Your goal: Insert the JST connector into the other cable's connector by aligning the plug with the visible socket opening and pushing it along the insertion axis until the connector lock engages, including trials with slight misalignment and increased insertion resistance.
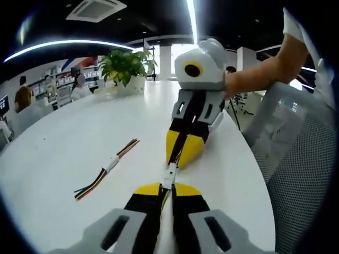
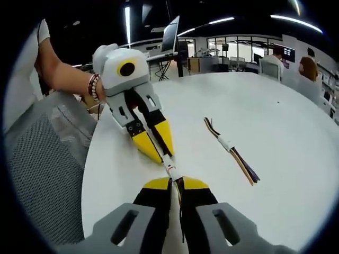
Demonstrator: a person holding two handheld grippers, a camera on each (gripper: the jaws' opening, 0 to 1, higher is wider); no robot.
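Your two grippers meet tip to tip over a white table (image 1: 79,137), with a small white connector (image 1: 169,176) caught between them. In the left gripper view, your left gripper (image 1: 167,186) rises from the bottom centre of the frame, its yellow-tipped black jaws pressed together on a thin cable that runs up into the connector just above the tips. Your right gripper (image 1: 183,153) comes down from the upper centre, its jaws likewise closed on the far end of the connector, and your forearm (image 1: 265,71) reaches in from the upper right. In the right gripper view the same meeting shows reversed: your right gripper (image 2: 177,181) rises from the bottom centre, jaws closed on its cable, and the connector (image 2: 170,169) sits just above the tips, touching the yellow tips of your left gripper (image 2: 159,151), which slants down from the upper left. Whether the plug is fully seated in the socket cannot be told. A spare bundle of coloured wires (image 1: 108,168) with a white joint at its middle lies loose on the table, left of centre in the left gripper view and right of centre in the right gripper view (image 2: 230,150), well apart from both grippers. A potted plant (image 1: 127,69) stands at the table's far end, upper left in the left gripper view. A mesh chair (image 2: 45,159) sits at the left edge of the right gripper view.
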